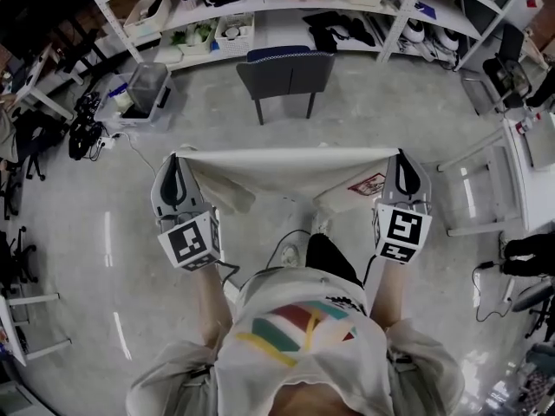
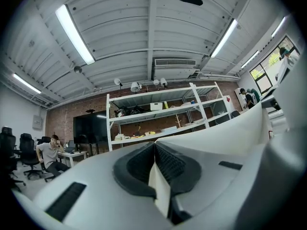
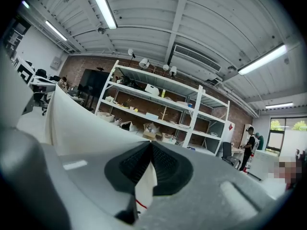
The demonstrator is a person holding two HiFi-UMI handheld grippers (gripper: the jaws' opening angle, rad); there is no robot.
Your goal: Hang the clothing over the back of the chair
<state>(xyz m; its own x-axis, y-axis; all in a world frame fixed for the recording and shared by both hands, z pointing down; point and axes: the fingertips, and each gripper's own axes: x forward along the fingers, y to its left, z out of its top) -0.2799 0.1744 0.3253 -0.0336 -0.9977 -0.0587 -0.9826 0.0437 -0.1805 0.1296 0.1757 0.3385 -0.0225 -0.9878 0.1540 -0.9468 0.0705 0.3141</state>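
Observation:
A white garment with a small red print hangs stretched taut between my two grippers in the head view. My left gripper is shut on its left corner, and white cloth shows pinched between the black pads. My right gripper is shut on the right corner, where a fold of cloth with a red thread sits between the pads. A dark grey chair with a blue cushion stands ahead of the garment, its back facing me, a stretch of floor between them.
White shelving with bins and clutter runs behind the chair. A clear plastic box sits left of the chair, with cables and dark gear further left. A white frame stands at the right. A person sits at a desk.

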